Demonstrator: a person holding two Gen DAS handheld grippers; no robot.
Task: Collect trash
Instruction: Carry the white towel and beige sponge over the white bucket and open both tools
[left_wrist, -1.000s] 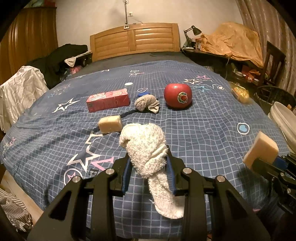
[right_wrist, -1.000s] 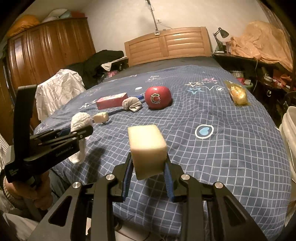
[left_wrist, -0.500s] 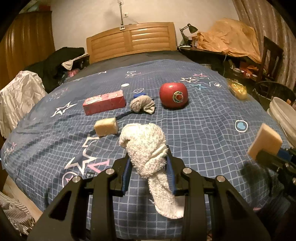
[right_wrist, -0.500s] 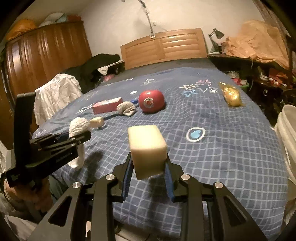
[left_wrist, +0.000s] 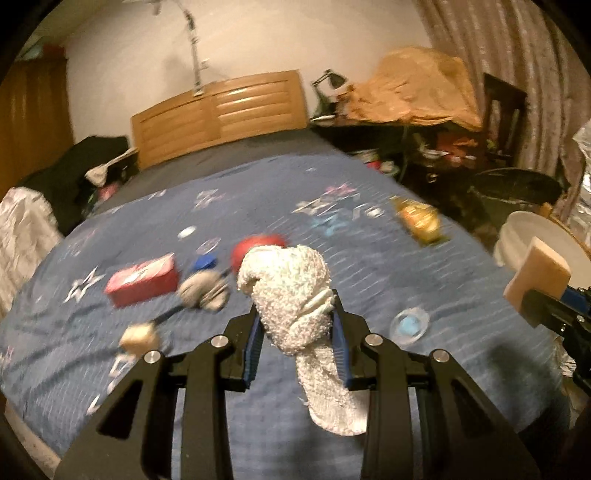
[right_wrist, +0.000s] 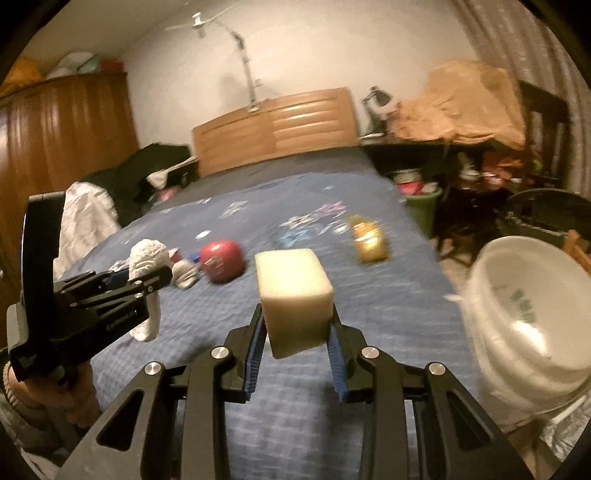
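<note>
The left gripper was clamped on a white towelling rag, its loose tail hanging below the blue pads. The right gripper was closed on a pale yellow sponge block, which stood proud above the fingers. Both were held in the air over the foot end of the bed, clear of its blue checked cover.

Relative to the bed: a red ball-shaped item lay near the middle of the cover, with a grey crumpled cloth just beside it and a red carton beyond that cloth, towards the bed's wardrobe side. A small tan sponge piece lay nearer the foot end, below the carton. A yellow-wrapped packet lay apart from these, close to the bed's edge on the desk side. A white plastic bucket stood off the bed at its foot corner on that same side, mouth open; the right gripper's sponge was near it but not over it. A hand gripped the left gripper's handle. Both views were blurred, so finer detail on the cover could not be read.
</note>
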